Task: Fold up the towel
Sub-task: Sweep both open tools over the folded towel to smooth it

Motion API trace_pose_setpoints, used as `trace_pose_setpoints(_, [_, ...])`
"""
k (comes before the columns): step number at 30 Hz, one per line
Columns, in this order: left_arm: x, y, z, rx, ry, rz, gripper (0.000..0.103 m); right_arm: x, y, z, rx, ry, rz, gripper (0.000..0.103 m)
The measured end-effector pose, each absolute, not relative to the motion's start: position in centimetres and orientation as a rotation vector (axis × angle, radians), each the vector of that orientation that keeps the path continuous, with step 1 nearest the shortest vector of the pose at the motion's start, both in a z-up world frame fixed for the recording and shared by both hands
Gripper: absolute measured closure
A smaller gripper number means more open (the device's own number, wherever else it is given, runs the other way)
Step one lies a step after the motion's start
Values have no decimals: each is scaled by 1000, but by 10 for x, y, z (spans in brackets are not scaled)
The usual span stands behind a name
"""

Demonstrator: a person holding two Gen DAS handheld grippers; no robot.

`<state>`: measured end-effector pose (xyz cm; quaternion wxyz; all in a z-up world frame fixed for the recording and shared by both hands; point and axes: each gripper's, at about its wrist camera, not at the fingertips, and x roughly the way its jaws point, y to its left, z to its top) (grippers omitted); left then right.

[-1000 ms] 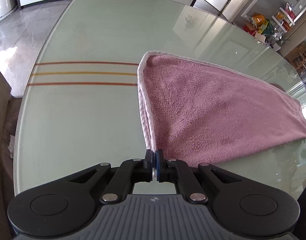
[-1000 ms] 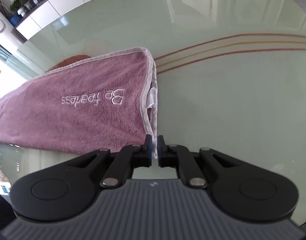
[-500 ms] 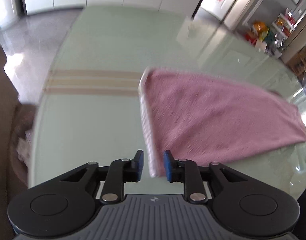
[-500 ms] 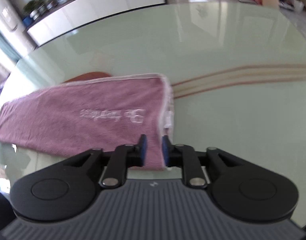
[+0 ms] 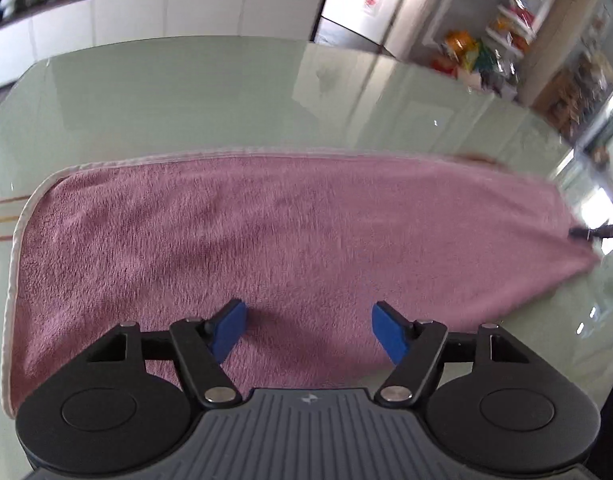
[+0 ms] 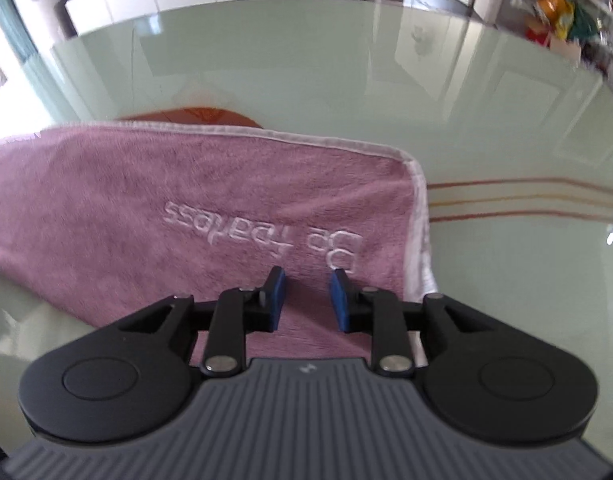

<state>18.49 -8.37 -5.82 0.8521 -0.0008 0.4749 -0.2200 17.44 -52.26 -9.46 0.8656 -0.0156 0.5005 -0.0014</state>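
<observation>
A pink towel [image 5: 290, 236] with a white hem lies folded flat on the pale green glass table [image 5: 186, 92]. In the right wrist view the same towel [image 6: 146, 200] shows white stitched lettering. My left gripper [image 5: 308, 322] hovers over the towel's near edge, jaws wide and still opening, with nothing pinched between the blue pads. Over the towel's near right part, close to the hemmed end, my right gripper [image 6: 306, 284] has its jaws a little apart and opening, gripping nothing. At the far right of the left wrist view, the tip of the other gripper [image 5: 586, 233] shows at the towel's corner.
Red and yellow stripes [image 6: 518, 200] run across the glass to the right of the towel. A brown shape [image 6: 194, 115] shows through the glass behind the towel. White cabinets [image 5: 158, 16] and shelves with colourful items [image 5: 486, 52] stand beyond the table.
Both grippers let go of the towel's hemmed corners and opened. Each has slid sideways over the towel, which now lies flat on the table.
</observation>
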Motion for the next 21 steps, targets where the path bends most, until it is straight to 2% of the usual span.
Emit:
trace_pose_setpoints(1, [182,-84,-58,12,1003,-467,30,177,-524,-96,-48,1046,-18,56])
trace_pose_setpoints(2, [179,-83,-58,23,1007,-471,30,181,-527,-99,-66,1038,-44,51])
trace_pose_setpoints(3, [175,-83,-57,38,1009,-475,30,183,-530,-100,-73,1026,-70,52])
trace_pose_setpoints(4, [171,-82,-57,61,1009,-479,30,185,-532,-100,-48,1021,-82,59])
trace_pose_setpoints(5, [166,-81,-57,92,1005,-482,30,186,-534,-99,-25,1012,-101,71])
trace_pose_setpoints(10, [160,-73,-46,72,986,-468,31,155,-504,-84,60,908,-39,72])
trace_pose_setpoints(15, [176,-106,-37,78,914,-490,29,129,-453,-97,68,909,-52,72])
trace_pose_setpoints(18, [187,-112,-56,71,988,-462,30,116,-444,-110,13,885,-77,71])
trace_pose_setpoints(21, [172,-104,-58,106,971,-494,30,103,-451,-108,-14,914,-54,69])
